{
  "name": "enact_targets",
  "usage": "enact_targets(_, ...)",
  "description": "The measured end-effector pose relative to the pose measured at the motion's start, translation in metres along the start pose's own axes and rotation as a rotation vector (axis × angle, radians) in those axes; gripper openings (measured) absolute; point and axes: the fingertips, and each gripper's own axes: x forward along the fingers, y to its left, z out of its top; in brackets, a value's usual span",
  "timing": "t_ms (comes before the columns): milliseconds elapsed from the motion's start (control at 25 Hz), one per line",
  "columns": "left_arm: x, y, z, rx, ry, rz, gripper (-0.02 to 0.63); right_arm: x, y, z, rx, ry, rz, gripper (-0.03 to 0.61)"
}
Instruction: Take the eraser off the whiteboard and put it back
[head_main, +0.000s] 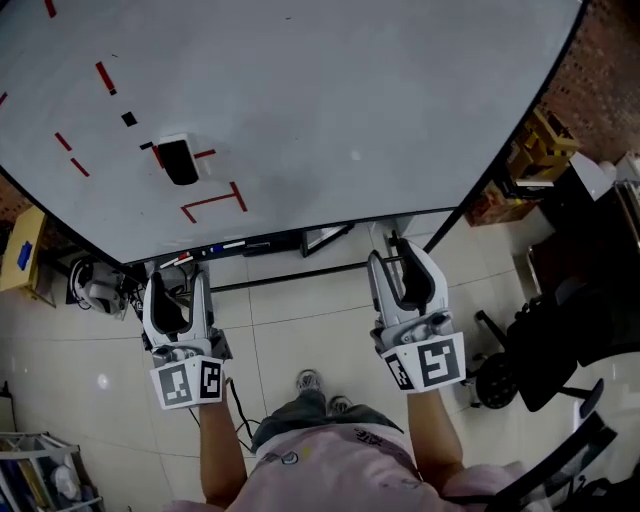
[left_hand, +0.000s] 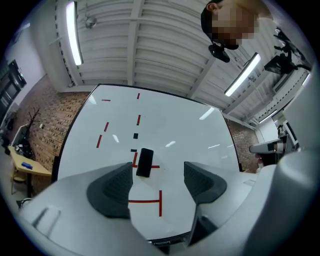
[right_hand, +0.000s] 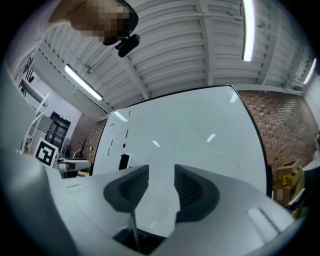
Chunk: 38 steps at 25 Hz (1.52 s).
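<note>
Right now the eraser (head_main: 179, 160) sits on the whiteboard (head_main: 350, 100), stuck to its surface among the red tape marks (head_main: 215, 200), with one red corner mark touching or just beside it. No gripper is touching it.

The left gripper (head_main: 178, 292) is held back from the board, in front of its lower edge and over the tiled floor (head_main: 300, 320). Its jaws stand apart with nothing pressed between them. In the left gripper view the eraser shows through the gap, closer to the left jaw, but it is well beyond the tips and plainly on the board, not in the grip. The right gripper (head_main: 405, 268) is also back from the board, further along the lower edge. Its jaws are parted too, with only bare whiteboard showing between them. From there the eraser is a small dark shape off to the left.

As for progress, the pictures fit both ends of the job. With the eraser on the board and both grippers empty and withdrawn, either the lift has not begun or the eraser is already back in place. I cannot tell which from this moment alone. If the lift is still to come, the left gripper is the better placed: it faces the eraser almost squarely and would need to move in, close on the eraser's narrow sides, pull it off and set it back within the red marks.
</note>
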Motion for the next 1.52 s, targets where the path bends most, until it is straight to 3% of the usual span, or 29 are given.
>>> enact_targets(280,-0.095,-0.038,0.029,0.07,0.007,-0.002,0.311,-0.073,0.02,0.011,0.028,0.006,0.05,0.153)
enact_targets(560,-0.159,-0.053,0.056,0.072,-0.013,-0.034,0.31,-0.133,0.051,0.033,0.006,-0.004,0.066,0.161)
enact_targets(760,-0.226,-0.045,0.075,0.047,-0.045,-0.067,0.31,-0.184,0.097,0.045,-0.007,0.003,0.065,0.164)
enact_targets(1000,-0.304,-0.023,0.095,0.041,-0.027,-0.064,0.311,-0.241,0.159,0.051,-0.001,0.037,0.092,0.167)
enact_targets(1200,-0.343,-0.02,0.12,0.049,-0.056,-0.052,0.31,-0.266,0.19,0.067,-0.01,0.014,0.137,0.178)
enact_targets(1520,-0.374,-0.044,0.137,0.018,-0.082,-0.06,0.31,-0.29,0.197,0.086,0.021,0.013,0.174,0.178)
